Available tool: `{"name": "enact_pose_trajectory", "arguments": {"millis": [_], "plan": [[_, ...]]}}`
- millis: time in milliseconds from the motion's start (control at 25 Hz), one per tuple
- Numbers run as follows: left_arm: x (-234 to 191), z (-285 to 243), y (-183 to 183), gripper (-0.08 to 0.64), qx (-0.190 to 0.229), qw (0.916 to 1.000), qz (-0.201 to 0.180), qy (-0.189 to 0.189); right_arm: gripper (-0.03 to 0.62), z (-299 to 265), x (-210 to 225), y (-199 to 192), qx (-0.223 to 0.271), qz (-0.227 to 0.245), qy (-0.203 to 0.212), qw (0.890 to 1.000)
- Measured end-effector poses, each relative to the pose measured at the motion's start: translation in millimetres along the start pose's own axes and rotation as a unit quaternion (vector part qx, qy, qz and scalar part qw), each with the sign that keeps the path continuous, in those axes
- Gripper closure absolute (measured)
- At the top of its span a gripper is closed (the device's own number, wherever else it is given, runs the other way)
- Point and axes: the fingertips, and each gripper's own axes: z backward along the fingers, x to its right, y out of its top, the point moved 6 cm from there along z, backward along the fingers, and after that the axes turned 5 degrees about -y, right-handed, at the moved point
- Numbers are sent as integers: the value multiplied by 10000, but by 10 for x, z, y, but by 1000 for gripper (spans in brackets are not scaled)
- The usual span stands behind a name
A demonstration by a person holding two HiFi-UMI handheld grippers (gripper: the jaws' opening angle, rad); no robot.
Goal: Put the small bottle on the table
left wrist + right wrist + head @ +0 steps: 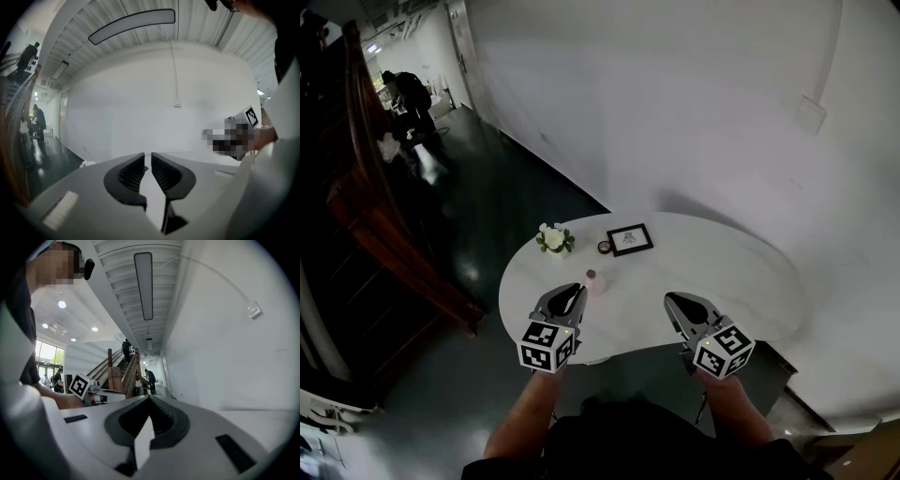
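- The flowers [553, 238] sit by the worktop's [750, 272] left edge.
- Your left gripper [577, 292] hangs over the front edge, its jaws pressed together with nothing between them.
- The small bottle [592, 280] stands upright on the worktop near the front edge, just right of that gripper's tips.
- The picture frame [629, 239] lies towards the back edge.
- Your right gripper [673, 299] is over the front edge, also closed and empty.

We're in a public lobby: stair [389, 234] well left of the left claw [578, 291], table [750, 272] just ahead, ceiling lamps [143, 284] above.
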Motion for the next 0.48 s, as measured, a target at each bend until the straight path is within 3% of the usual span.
{"name": "enact_pose_trajectory", "arguments": {"millis": [480], "plan": [[-98,23,-41,514,-36,9999,90,57,581,-67,5,-1,28,-57,49,10000]]}}
